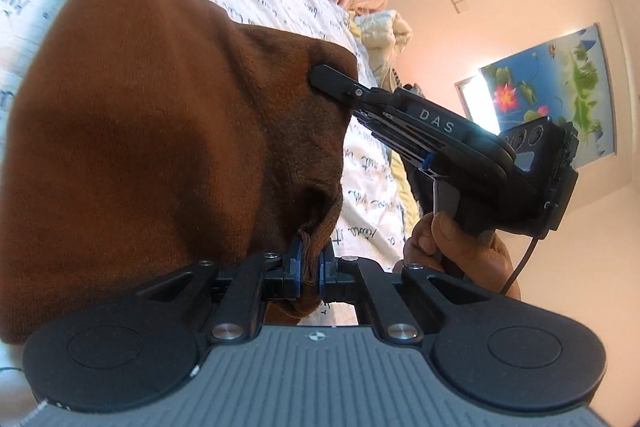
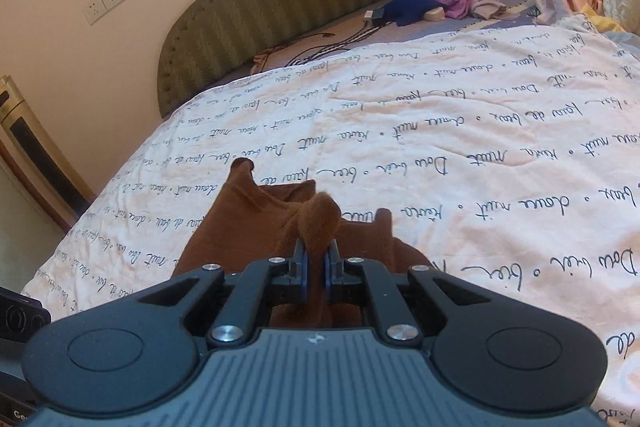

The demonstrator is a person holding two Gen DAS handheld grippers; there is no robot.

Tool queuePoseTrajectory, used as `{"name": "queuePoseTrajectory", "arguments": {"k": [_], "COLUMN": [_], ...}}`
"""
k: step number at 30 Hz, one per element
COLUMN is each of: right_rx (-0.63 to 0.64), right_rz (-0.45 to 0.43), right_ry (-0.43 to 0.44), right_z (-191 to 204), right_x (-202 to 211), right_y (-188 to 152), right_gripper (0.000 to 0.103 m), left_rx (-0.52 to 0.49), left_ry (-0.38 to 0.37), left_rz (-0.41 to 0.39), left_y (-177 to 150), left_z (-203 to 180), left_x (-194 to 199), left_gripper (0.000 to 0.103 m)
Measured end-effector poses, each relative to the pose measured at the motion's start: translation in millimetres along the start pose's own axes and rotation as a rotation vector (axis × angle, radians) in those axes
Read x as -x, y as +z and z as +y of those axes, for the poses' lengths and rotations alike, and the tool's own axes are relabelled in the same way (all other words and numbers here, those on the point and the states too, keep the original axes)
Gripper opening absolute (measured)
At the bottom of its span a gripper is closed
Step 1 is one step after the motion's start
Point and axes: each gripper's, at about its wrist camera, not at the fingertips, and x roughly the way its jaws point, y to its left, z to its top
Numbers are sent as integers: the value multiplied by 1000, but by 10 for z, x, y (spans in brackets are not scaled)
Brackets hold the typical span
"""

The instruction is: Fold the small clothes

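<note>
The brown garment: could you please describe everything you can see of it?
The brown garment is a soft, fuzzy knit in one rust-brown colour, with a ribbed hem bunched at the left gripper. Both grippers are shut on it: the left on that hem, the right gripper on a bunched fold of its edge. It hangs stretched between them, creased and partly lifted, its far end lying on the white quilt printed with script. What kind of garment it is cannot be told.

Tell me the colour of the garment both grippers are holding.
Brown garment, plain, no pattern; it shows best in the left wrist view.
</note>
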Motion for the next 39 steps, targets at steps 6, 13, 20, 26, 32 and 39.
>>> {"name": "queuePoseTrajectory", "arguments": {"k": [6,13,20,26,32,39], "right_rx": [-72,-1,141,90,-97,-146], "right_rz": [35,-52,-54,-28,6,40], "right_ry": [-63,-39,34,-1,151,205], "right_z": [-385,-426,27,97,-238,-167], "right_x": [-177,295,152,23,724,868], "right_y": [-199,-181,-120,-67,-678,-1161], "right_gripper": [10,73,62,58,59,59], "left_rx": [-23,-75,-127,-147,-194,-193], "left_ry": [66,54,283,403,454,493], "left_rz": [70,-52,-277,-186,-135,-73], "left_y": [-72,5,1076,1474,1355,1270], "left_z": [4,-188,-18,249,337,549], "left_x": [-362,445,792,329,240,97], "left_gripper": [12,76,85,82,87,88]}}
